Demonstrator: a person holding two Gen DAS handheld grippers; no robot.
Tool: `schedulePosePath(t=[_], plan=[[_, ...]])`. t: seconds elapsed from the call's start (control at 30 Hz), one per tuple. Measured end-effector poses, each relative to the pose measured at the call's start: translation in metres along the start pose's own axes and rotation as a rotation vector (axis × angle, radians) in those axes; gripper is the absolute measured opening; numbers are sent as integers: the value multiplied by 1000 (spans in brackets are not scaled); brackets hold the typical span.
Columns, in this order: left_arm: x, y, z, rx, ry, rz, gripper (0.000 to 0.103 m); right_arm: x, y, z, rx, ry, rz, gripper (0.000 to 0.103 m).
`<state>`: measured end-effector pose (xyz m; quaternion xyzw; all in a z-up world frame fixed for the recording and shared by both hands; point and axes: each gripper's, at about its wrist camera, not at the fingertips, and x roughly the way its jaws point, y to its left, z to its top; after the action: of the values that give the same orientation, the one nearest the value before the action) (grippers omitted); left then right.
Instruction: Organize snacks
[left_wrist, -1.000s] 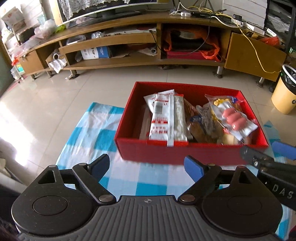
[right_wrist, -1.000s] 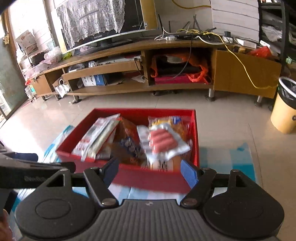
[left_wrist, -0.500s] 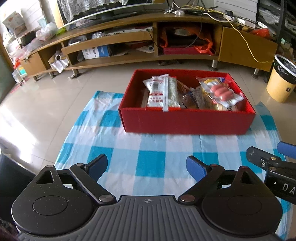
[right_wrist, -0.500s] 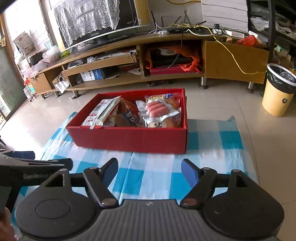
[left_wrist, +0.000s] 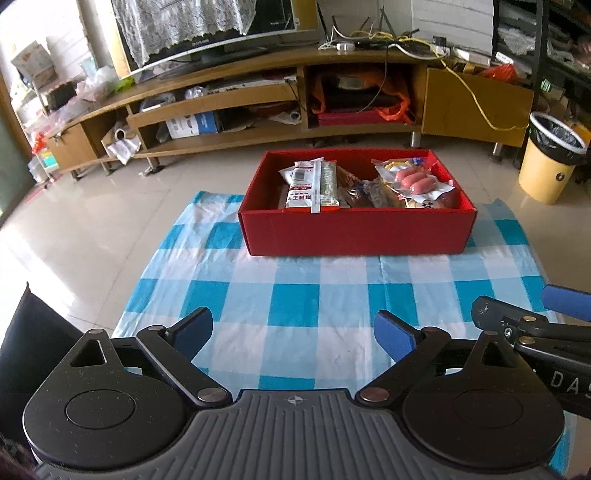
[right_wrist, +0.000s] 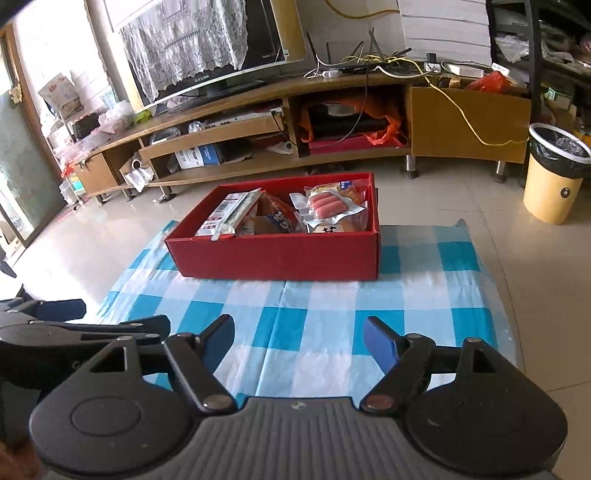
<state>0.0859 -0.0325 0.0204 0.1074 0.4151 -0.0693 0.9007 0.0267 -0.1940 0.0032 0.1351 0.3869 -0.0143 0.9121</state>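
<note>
A red box (left_wrist: 354, 232) (right_wrist: 277, 254) stands on a blue-and-white checked cloth (left_wrist: 295, 295) (right_wrist: 332, 314) on the floor. In it lie several snack packs: a white-and-red pack (left_wrist: 312, 182) (right_wrist: 227, 214) at the left and a clear pack of pink sausages (left_wrist: 413, 181) (right_wrist: 328, 203) at the right. My left gripper (left_wrist: 293, 332) is open and empty, well back from the box. My right gripper (right_wrist: 299, 343) is open and empty, also back from the box; it shows at the right edge of the left wrist view (left_wrist: 524, 317).
A long wooden TV stand (left_wrist: 295, 96) (right_wrist: 295, 122) with cluttered shelves runs behind the box. A yellow bin (left_wrist: 550, 158) (right_wrist: 554, 173) with a black liner stands at the right. Tiled floor (left_wrist: 92, 229) surrounds the cloth.
Both grippers have pulled back and up from the box, which now looks smaller and farther away. Both stay open and empty.
</note>
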Motion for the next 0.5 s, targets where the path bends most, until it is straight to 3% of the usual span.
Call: schedulePosePath(t=[0.5], plan=[[-15,3,-17,-4,-17,-27,97,-24,3,-16,-1,-14,20,74]])
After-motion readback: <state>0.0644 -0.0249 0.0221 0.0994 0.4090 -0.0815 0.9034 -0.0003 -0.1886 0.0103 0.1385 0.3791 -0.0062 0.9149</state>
